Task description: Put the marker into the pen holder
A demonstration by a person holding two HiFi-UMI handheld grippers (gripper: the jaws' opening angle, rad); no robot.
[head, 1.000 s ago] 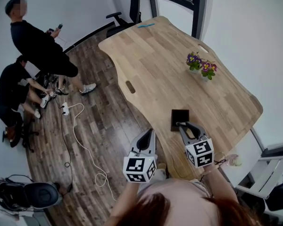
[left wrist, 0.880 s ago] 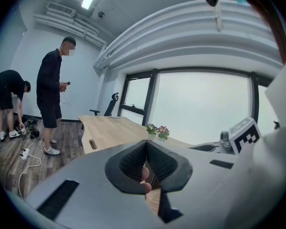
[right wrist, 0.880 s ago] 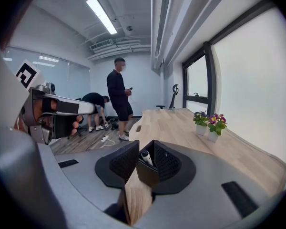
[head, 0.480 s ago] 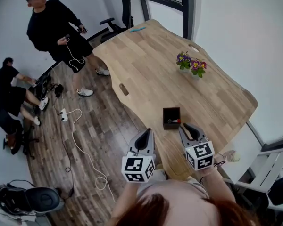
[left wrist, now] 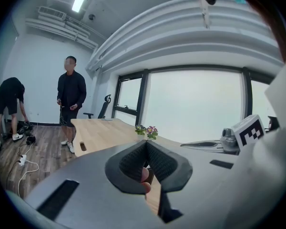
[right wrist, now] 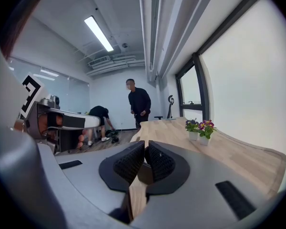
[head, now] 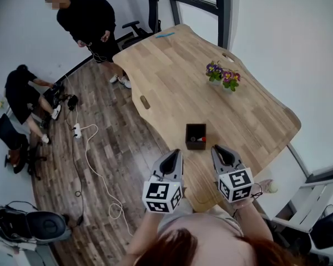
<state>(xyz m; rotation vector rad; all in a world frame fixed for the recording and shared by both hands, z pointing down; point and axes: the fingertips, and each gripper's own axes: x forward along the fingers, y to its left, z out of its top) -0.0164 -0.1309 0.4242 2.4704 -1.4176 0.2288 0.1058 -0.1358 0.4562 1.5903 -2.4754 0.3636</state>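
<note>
The marker [head: 200,139] is in the pen holder [head: 195,146], a dark square box near my edge of the wooden bench [head: 172,76]. From above I see the marker almost end-on. Its long axis runs down into the box with a slight lean, and its red end points up, against the holder's right side.

My right hand-held gripper [head: 216,147] hangs just short of the holder, a little to its right and not touching it. In the right gripper view its jaws are closing, with only a thin slit left between the pads [right wrist: 133,160] and nothing in it.

My left hand-held gripper [head: 176,152] is beside it, off the bench edge over the wood floor. Its jaws are together at the tips and hold nothing I can make out. Farther back on the bench, well away from the holder, are two small pots of flowers [head: 222,75].
</note>
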